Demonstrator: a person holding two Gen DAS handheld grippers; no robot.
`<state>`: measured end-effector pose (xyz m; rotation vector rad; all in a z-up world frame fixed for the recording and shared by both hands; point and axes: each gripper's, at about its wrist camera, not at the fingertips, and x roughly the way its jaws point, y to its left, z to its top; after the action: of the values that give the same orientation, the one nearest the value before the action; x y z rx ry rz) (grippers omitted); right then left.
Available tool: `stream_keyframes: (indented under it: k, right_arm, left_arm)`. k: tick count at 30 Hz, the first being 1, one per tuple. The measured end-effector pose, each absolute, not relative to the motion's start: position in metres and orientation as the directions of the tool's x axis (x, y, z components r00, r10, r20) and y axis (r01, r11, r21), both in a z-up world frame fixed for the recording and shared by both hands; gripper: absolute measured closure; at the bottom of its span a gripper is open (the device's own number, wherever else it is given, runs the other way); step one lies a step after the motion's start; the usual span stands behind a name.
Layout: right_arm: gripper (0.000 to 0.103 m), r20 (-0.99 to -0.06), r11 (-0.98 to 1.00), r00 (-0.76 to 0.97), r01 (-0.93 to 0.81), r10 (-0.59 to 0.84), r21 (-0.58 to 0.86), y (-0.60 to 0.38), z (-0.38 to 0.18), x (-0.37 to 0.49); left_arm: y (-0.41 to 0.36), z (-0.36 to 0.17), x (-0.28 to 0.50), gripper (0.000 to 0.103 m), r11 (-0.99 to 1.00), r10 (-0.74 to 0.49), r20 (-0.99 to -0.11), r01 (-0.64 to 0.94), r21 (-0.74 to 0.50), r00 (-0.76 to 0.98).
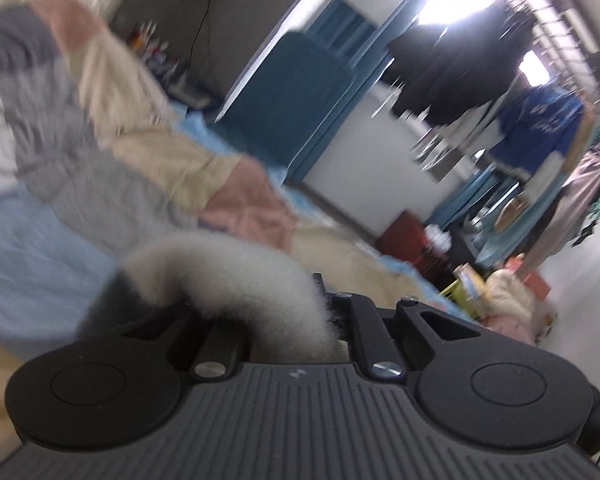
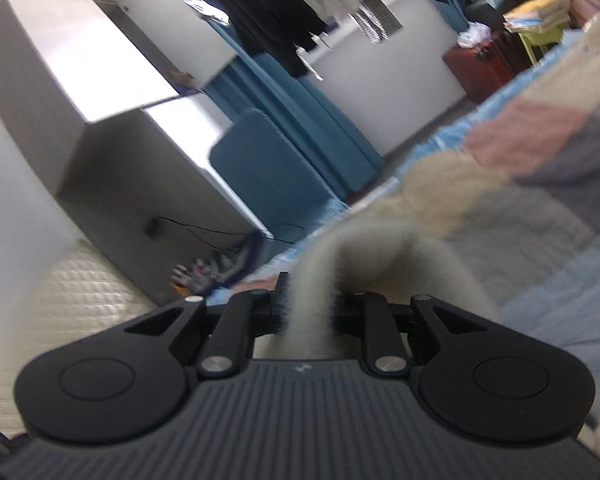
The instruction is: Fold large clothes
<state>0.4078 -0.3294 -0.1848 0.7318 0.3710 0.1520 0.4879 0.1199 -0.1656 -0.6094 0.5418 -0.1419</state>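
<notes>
Fleece [image 1: 228, 276] in both clamped grippers

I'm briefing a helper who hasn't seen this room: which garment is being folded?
Find the bed's light blue sheet. Across it lies a fluffy patchwork garment in grey, cream and pink blocks. Unlike the hanging dark clothes, both tools pinch its furry edge.

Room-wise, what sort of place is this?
Probably a bedroom at home: a patchwork quilt spread on a bed, clothes hanging by a bright window, and teal curtains.
</notes>
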Motion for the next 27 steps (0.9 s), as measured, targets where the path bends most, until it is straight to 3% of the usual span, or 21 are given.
stream_keyframes:
  k: [8, 17, 19, 20, 21, 24, 27]
  right_arm:
    - [0.083, -0.361, 0.756, 0.915, 0.107, 0.179, 0.645, -0.319, -0.264, 0.464]
    - [0.082, -0.378, 0.745, 0.907, 0.119, 0.188, 0.656, -0.315, -0.291, 0.475]
    - [0.081, -0.379, 0.76, 0.906, 0.109, 0.189, 0.64, -0.314, -0.286, 0.472]
    - [0.078, -0.379, 0.764, 0.904, 0.101, 0.197, 0.638, -0.314, -0.283, 0.471]
    - [0.073, -0.382, 0.771, 0.902, 0.092, 0.203, 0.63, -0.312, -0.279, 0.47]
    - [0.053, -0.367, 0.793, 0.907, 0.063, 0.209, 0.606, -0.307, -0.267, 0.457]
    - [0.047, -0.357, 0.819, 0.916, 0.057, 0.185, 0.571, -0.301, -0.253, 0.435]
  left_arm:
    - [0.107, -0.263, 0.577, 0.09, 0.845, -0.219, -0.595, -0.155, -0.512, 0.774]
    - [0.105, -0.281, 0.596, 0.086, 0.873, -0.19, -0.639, -0.171, -0.458, 0.745]
    - [0.101, -0.271, 0.587, 0.072, 0.866, -0.203, -0.633, -0.164, -0.472, 0.747]
    - [0.097, -0.261, 0.575, 0.05, 0.863, -0.23, -0.623, -0.139, -0.486, 0.748]
    - [0.093, -0.254, 0.57, 0.035, 0.867, -0.267, -0.62, -0.097, -0.489, 0.738]
    - [0.072, -0.239, 0.555, 0.032, 0.919, -0.272, -0.646, -0.007, -0.395, 0.713]
    - [0.064, -0.23, 0.527, 0.032, 0.928, -0.264, -0.641, 0.009, -0.372, 0.721]
